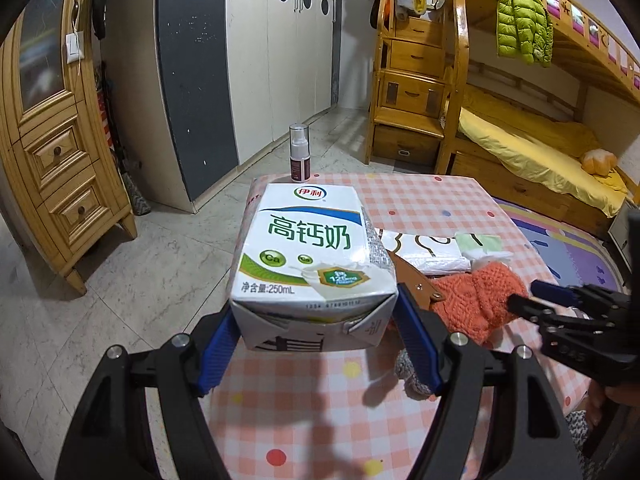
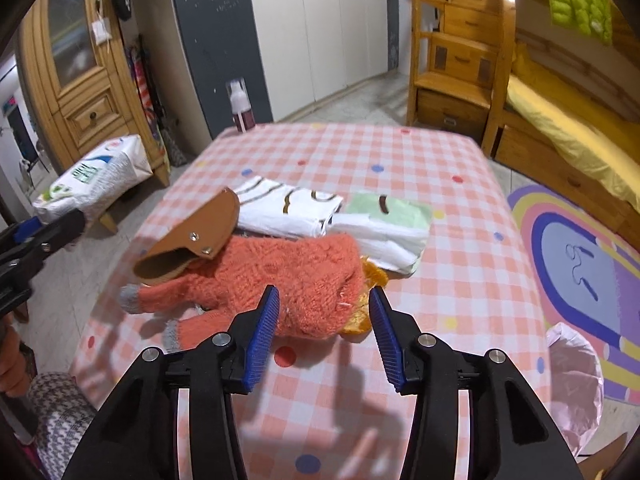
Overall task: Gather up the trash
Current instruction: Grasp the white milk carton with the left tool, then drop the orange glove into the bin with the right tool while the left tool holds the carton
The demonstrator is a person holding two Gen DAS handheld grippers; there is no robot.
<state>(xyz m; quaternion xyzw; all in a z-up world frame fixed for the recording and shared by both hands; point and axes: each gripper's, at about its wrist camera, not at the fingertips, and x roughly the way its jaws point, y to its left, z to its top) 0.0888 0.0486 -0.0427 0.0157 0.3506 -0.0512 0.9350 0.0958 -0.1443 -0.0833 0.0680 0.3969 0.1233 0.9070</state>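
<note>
Blue fingers (image 1: pixel 218 354) of the left gripper (image 1: pixel 316 344) clamp a milk carton (image 1: pixel 308 264), lifted over the table's (image 1: pixel 420 200) left edge; the right gripper (image 2: pixel 322 334) hangs spread above an orange glove (image 2: pixel 280 276).

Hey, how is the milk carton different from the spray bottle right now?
The milk carton is a boxy white-and-green pack; the spray bottle is a slim cylinder with a clear cap and dark label.
The carton is clamped in the left tongs, lying on its side in the air; the bottle stands upright, untouched, at the table's far edge.
The carton looks dented; the bottle looks intact.
Both are small drink-or-liquid containers.
</note>
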